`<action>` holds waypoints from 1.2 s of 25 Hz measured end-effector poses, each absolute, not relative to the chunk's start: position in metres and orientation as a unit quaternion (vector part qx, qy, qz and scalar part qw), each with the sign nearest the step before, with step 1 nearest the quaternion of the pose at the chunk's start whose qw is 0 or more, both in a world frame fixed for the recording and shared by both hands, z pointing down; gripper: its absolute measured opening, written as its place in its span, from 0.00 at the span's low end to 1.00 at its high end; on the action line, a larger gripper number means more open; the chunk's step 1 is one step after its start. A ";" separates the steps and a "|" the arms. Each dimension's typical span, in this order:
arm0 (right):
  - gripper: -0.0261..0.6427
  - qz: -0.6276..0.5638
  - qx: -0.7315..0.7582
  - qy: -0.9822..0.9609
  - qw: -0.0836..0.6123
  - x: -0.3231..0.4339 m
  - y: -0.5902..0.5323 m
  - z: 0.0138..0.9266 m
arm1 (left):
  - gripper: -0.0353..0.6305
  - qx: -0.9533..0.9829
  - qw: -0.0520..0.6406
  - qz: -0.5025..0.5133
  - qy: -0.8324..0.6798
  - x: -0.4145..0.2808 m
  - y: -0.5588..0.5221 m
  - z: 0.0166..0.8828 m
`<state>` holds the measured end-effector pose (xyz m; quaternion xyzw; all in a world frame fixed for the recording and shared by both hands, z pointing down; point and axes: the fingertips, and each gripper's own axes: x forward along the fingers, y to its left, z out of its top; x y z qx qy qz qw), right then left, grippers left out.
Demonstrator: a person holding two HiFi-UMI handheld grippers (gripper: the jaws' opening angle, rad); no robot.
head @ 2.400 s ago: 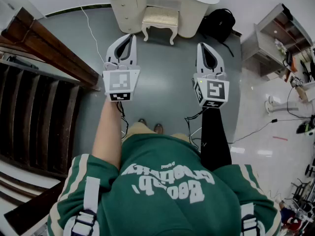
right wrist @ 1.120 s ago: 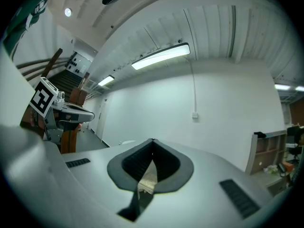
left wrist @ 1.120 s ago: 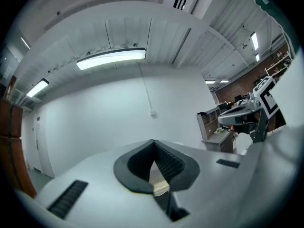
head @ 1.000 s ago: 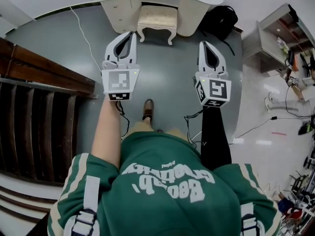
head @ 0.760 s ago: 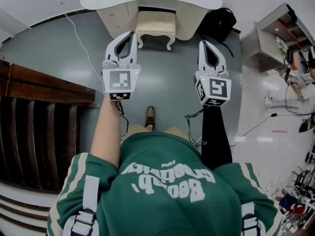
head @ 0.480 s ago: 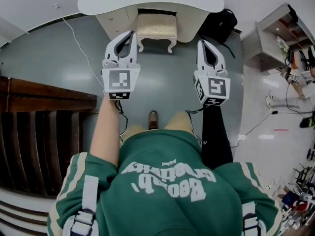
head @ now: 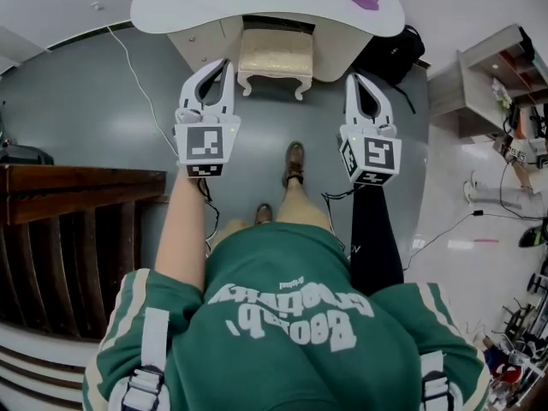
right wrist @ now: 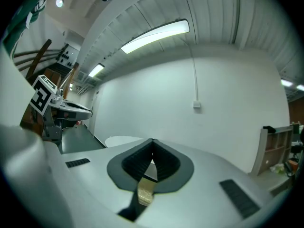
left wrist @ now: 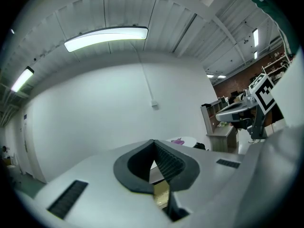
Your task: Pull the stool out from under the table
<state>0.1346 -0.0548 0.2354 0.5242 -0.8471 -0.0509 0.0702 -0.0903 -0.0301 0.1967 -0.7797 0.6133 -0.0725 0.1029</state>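
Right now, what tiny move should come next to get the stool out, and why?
Probably one more step forward, bringing both tools up to the stool. It sits tucked under the table, and the left tool and right tool hang short of it, touching nothing. Both are shut and empty, so they would need opening once they get there.

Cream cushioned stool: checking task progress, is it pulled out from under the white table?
No, the cream cushioned stool sits tucked under the white table, between its drawer units.
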 end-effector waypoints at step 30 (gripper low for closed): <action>0.05 -0.008 0.428 -0.900 0.085 0.113 -0.338 0.335 | 0.07 -0.764 0.072 -0.085 0.636 -0.087 -0.299 0.270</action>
